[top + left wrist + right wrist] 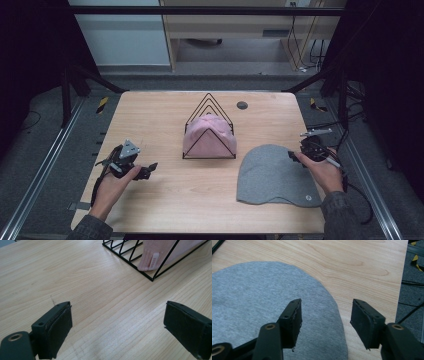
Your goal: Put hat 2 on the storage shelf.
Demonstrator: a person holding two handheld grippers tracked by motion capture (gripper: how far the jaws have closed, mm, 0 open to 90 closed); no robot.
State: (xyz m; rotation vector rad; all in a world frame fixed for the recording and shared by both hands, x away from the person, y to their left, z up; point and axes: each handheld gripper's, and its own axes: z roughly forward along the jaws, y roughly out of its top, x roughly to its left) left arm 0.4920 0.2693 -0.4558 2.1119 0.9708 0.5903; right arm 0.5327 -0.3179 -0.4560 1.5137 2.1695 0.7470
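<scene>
Work in hand: getting hold of the grey beanie (272, 176), which lies flat on the right side of the wooden surface (165, 120), just in front of and to the right of the black wire rack (209, 129).

Rack: it stands mid-surface and already holds a pink beanie (209, 136), whose label end pokes out between the wires in the left gripper view.

Right tongs (325, 322): held low at the grey beanie's right edge, jaws apart with nothing clamped. In the right gripper view one jaw stands over the grey fabric and the other over bare wood just past the hem, so the edge runs between them. Whether the lower tips already touch the cloth cannot be told.

Left tongs (117, 327): jaws wide apart, holding nothing, over bare wood at the left of the surface, well away from the grey beanie and some way short of the rack.

Step, as judged: the approach to the grasp looks nearly complete; the pinch itself is not yet made.

Next move, as judged: the right tongs need to settle onto the hem and close so that the fabric is gathered between the pads rather than pushed along the wood. A thin, flat knit can slip out of a shallow bite, so a firm catch on the edge matters. The left tongs would then be free to take the opposite side if the beanie is to go onto the rack.
</scene>
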